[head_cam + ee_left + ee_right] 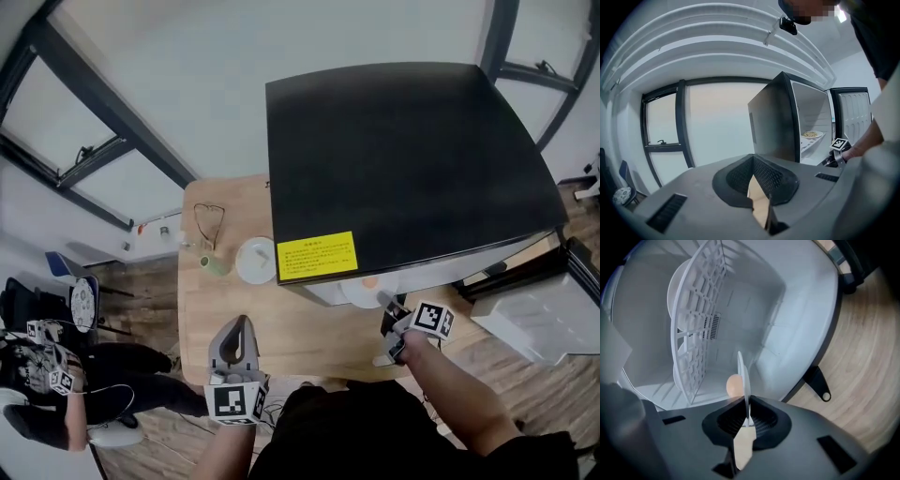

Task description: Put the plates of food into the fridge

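My right gripper (pixel 746 417) is shut on the rim of a white plate (pixel 743 376), seen edge-on, with a pale orange, egg-like piece of food (pixel 733 386) on it. The plate sits at the mouth of the white fridge interior (pixel 787 310), beside the wire shelf (pixel 701 329). In the head view that plate (pixel 359 290) shows under the black fridge top (pixel 403 159), with the right gripper (pixel 386 305) behind it. My left gripper (pixel 241 323) hovers shut and empty over the wooden table (pixel 309 328). Another white plate (pixel 255 259) lies on the table. A plate of food (pixel 812 134) sits on a fridge shelf.
A green cup (pixel 217 265) and a pair of glasses (pixel 208 221) lie on the table's far left. The fridge door (pixel 539 314) stands open to the right. A white dish (pixel 676 291) rests behind the wire shelf. A chair and gear stand on the floor at left.
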